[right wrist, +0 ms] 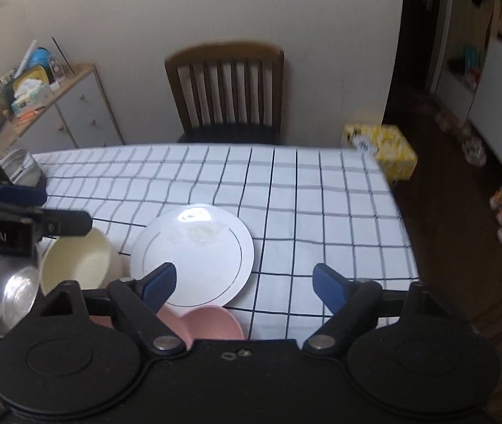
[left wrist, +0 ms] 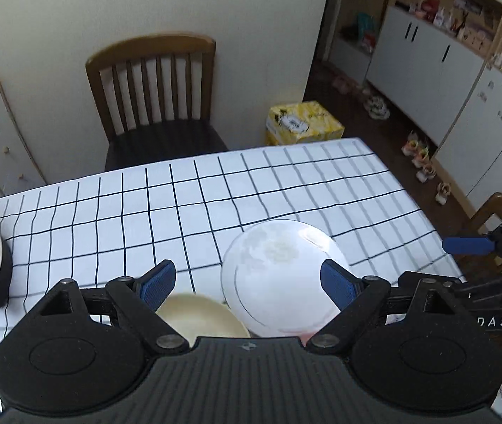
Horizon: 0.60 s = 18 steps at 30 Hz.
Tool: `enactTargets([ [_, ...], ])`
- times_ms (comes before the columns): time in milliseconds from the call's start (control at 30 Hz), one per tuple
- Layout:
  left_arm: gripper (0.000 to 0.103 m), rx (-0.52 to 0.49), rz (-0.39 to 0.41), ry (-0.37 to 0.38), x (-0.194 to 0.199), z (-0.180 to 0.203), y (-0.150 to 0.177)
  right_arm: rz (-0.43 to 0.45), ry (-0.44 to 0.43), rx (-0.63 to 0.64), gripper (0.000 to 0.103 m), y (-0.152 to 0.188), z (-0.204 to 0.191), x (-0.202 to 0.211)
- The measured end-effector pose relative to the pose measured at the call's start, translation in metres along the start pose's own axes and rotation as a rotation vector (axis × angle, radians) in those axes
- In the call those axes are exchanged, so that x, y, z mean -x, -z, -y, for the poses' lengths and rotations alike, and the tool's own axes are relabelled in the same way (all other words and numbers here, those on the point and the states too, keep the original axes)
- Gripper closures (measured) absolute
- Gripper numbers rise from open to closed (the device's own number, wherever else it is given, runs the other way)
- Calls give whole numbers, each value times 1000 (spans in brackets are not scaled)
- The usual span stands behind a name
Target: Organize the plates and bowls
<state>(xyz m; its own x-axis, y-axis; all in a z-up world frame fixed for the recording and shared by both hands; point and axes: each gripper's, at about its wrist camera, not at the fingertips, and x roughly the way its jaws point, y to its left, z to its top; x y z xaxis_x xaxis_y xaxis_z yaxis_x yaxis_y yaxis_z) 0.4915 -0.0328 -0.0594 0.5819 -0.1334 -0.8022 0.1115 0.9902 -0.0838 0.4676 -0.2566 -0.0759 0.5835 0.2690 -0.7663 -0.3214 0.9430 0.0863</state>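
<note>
I had both tools hovering above the near edge of the desk (right wrist: 321,190), which wore a white cloth ruled with a thin black grid. My left hand-held gripper (left wrist: 247,286) stood wide open, its ribbed blue pads (left wrist: 155,284) spread apart with nothing between them. My right hand-held gripper (right wrist: 244,286) was just as widely spread and also held nothing.

The round white glazed plate (right wrist: 198,258) with a thin dark ring inside its rim lay flat near the middle of the near edge; its surface was glossy, caught a bright glare, and carried a faint pale smear toward its far side. Just to its left sat the cream, smooth-walled round bowl (right wrist: 78,265), close to the plate's rim; I could not tell whether they touched. Farther left, by the desk's near left corner, was the shiny round stainless-steel bowl (right wrist: 4,293), mirror-like inside. At the very near edge, partly hidden under my right tool, lay the matte pink rounded bowl (right wrist: 212,325), with the plate's near rim apparently overlapping it.

Beyond the far edge stood a dark wooden slat-back chair (right wrist: 226,88), and a yellow cardboard box (right wrist: 388,152) sat on the brown floor off the far right corner.
</note>
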Motion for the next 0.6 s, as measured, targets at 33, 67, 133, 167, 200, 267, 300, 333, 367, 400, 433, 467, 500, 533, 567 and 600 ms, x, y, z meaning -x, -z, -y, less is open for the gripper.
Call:
enactTargets([
  [33,14,3,-10,-4,-8,-2,-4,-15,3,-7,22,-2,2,-7],
  [67,14,9,-22,-8,-16,-4,-7,-29,4,-12,22,-4,4,-14],
  [133,14,24,-56,-6,-32,-10,-13,-64,-2,-14,24,-9,7,-30],
  [167,14,34,-76,-6,-41,-13,-15,-78,-1,-19,25,-10,8,-36],
  [200,16,46,-91,-7,-48,-16,-17,-93,-2,-27,27,-12,9,-43],
  [267,22,65,-124,6,-63,-22,-21,-129,-8,-52,30,-15,12,-56],
  [300,24,76,-143,10,-70,-25,-22,-148,-11,-66,33,-17,13,-63],
  [333,26,88,-161,14,-77,-27,-23,-164,-17,-79,35,-18,14,-69],
  [367,27,97,-177,17,-83,-29,-23,-180,-23,-91,37,-19,15,-74],
  [400,34,104,-193,22,-89,-30,-23,-191,-27,-101,40,-19,16,-79],
  [433,39,111,-209,31,-95,-32,-24,-205,-31,-110,44,-19,17,-84],
  [467,40,115,-223,33,-100,-33,-24,-218,-34,-121,47,-19,19,-89],
  [500,40,117,-236,32,-104,-33,-24,-228,-37,-135,50,-19,20,-93],
  [533,41,122,-250,33,-109,-35,-23,-240,-44,-151,52,-20,23,-98],
  [567,42,130,-262,41,-112,-37,-22,-251,-52,-170,54,-19,25,-101],
  [600,44,140,-274,50,-115,-37,-22,-262,-63,-192,58,-18,28,-105],
])
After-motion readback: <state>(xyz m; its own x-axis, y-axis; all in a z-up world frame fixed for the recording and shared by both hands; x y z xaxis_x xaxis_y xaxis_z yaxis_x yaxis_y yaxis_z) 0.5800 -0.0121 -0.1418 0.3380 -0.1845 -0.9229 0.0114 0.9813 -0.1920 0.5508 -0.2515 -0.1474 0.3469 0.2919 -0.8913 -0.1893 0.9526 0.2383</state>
